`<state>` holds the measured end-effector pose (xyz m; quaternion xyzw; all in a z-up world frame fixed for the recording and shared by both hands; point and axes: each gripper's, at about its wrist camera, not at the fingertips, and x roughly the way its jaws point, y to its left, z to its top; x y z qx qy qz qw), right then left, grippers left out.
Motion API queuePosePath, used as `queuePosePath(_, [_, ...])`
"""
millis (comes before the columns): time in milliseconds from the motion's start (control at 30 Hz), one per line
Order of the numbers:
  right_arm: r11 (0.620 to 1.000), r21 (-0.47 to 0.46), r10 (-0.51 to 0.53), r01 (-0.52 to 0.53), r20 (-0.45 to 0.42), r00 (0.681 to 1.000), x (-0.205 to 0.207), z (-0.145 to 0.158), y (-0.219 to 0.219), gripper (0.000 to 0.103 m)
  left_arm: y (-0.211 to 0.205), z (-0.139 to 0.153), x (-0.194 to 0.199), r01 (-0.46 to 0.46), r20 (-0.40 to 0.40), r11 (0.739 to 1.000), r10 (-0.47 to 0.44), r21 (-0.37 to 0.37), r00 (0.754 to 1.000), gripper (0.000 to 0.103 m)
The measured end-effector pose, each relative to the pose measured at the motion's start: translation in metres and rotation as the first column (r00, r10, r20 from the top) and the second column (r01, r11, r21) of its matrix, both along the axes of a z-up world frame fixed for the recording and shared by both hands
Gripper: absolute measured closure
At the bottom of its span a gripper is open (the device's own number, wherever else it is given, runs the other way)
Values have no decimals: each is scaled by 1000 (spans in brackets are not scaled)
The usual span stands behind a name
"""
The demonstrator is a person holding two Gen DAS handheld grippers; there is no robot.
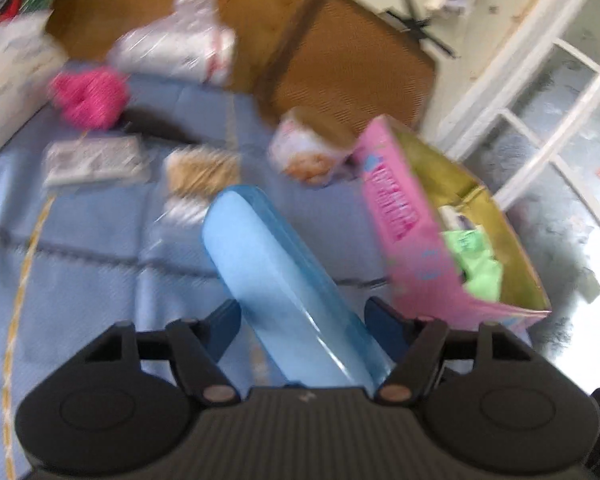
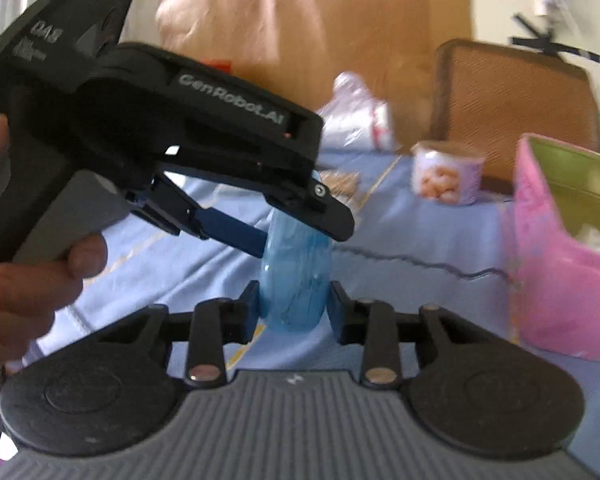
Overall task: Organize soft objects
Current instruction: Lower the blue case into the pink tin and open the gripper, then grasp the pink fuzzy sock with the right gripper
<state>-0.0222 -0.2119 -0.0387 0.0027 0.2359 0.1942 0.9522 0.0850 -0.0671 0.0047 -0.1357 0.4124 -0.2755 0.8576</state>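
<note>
Now mid-handover: right gripper (image 2: 293, 307) fingers clamp the blue pouch (image 2: 296, 280); left gripper (image 1: 304, 320) fingers wide around it. Next, pink box (image 2: 560, 280).

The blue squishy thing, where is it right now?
The blue soft object sits between both grippers above the blue cloth, with the pink box to its right.

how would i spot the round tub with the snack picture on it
Start at the blue cloth over the table, then find the tall pink box at its right. The tub stands just left of it near the far edge: short, round and pale, unlike the flat packets nearby.
</note>
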Motion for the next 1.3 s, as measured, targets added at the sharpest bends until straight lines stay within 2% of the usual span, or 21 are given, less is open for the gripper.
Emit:
queuePosePath(133, [995, 20, -104, 102, 129, 986, -11, 23, -29, 65, -42, 37, -1, 110, 124, 994, -109, 3, 986, 33])
queuePosePath(233, [976, 31, -218, 216, 213, 953, -17, 37, -60, 65, -85, 57, 3, 207, 186, 978, -206, 17, 961, 34])
queuePosePath(300, [957, 21, -284, 288, 245, 927, -18, 40, -77, 65, -115, 60, 8, 262, 208, 965, -263, 31, 942, 35])
queuePosePath(500, [909, 18, -412, 417, 193, 890, 3, 30, -128, 65, -184, 42, 32, 327, 173, 943, -333, 65, 927, 37])
queuePosePath(567, [895, 1, -439, 446, 174, 881, 17, 25, -132, 64, -197, 35, 38, 317, 168, 945, -327, 85, 930, 37])
queuePosePath(667, [877, -11, -474, 481, 153, 867, 27, 17, -135, 56, -202, 31, 47, 270, 182, 954, -291, 129, 939, 38])
queuePosePath(767, [880, 41, -472, 473, 170, 865, 18, 19, -137, 55, -182, 35, 48, 267, 177, 960, -278, 84, 944, 38])
queuePosePath(833, [878, 41, -475, 477, 198, 858, 7, 20, -133, 55, -164, 41, 46, 259, 192, 964, -265, 56, 945, 38])
queuePosePath(967, [877, 86, -479, 472, 221, 850, -7, 26, -127, 55, -99, 43, 30, 218, 229, 976, -210, -9, 950, 37])
queuePosePath(1033, [888, 98, -459, 449, 240, 855, -13, 30, -119, 56, -59, 36, 22, 156, 241, 988, -149, -9, 959, 36])
queuePosePath(1133, [922, 93, -386, 375, 256, 886, -6, 37, -103, 56, 6, 21, 13, 34, 241, 999, -36, 14, 970, 36])
queuePosePath(1200, [951, 79, -310, 300, 242, 919, 2, 40, -84, 56, 51, 6, 13, -79, 216, 997, 72, 26, 974, 36])
queuePosePath(1233, [963, 77, -268, 257, 227, 936, 8, 40, -74, 56, 71, -1, 14, -137, 210, 990, 126, 42, 970, 36])
queuePosePath(1300, [982, 92, -179, 165, 167, 970, 28, 42, -53, 56, 107, -15, 13, -264, 235, 958, 232, 114, 944, 36])
